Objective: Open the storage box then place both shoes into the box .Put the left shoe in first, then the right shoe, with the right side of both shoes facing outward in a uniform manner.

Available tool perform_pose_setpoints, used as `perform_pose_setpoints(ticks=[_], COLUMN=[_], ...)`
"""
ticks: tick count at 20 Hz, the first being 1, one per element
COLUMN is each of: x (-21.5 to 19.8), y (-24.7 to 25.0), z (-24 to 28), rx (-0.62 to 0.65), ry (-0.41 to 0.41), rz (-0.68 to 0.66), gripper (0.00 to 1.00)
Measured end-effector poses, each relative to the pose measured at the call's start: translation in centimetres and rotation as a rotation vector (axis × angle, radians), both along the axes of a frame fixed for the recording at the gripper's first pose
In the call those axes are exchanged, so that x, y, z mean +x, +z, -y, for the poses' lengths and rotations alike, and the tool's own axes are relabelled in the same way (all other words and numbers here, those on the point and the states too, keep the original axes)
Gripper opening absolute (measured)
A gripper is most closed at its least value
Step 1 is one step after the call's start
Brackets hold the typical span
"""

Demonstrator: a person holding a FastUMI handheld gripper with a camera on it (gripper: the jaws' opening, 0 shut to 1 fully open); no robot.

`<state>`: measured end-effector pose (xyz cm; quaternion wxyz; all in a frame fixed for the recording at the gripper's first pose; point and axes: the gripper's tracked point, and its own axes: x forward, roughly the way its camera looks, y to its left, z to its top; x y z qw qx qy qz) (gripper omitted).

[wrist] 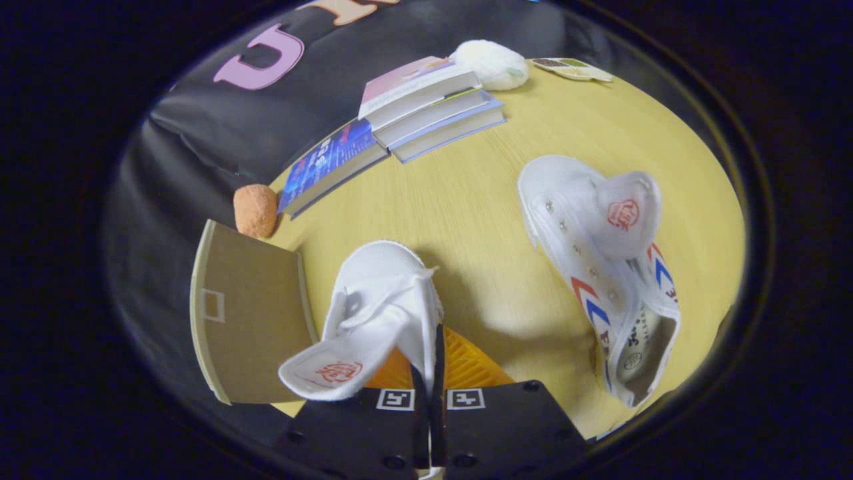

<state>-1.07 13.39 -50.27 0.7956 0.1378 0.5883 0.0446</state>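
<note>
My gripper (pixel 430 373) is shut on a white canvas shoe (pixel 380 293), pinching its side wall at the opening between both fingers. The shoe hangs above the table, toe pointing away, its tongue (pixel 330 373) flopped out to the left. A second white shoe (pixel 600 267) with red and blue chevrons lies on its side on the yellow table (pixel 466 213), to the right of the fingers. The brown raised lid of the storage box (pixel 250 313) stands just left of the held shoe. The box's inside is hidden.
Beyond the shoes, several books (pixel 413 113) lie stacked and fanned at the table's far edge. An orange fuzzy ball (pixel 255 210) sits behind the lid, a white fluffy ball (pixel 492 65) beside the books, and a flat card (pixel 572 68) farther right.
</note>
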Motion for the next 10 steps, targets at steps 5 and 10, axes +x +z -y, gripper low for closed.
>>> perform_pose_setpoints(ticks=[5, 10], x=[-0.4, -0.5], y=[5.3, 11.5], z=[-1.8, -4.3], rx=[0.105, 0.242], ry=[-0.102, -0.179], rz=[0.055, 0.085], gripper=[0.04, 0.04])
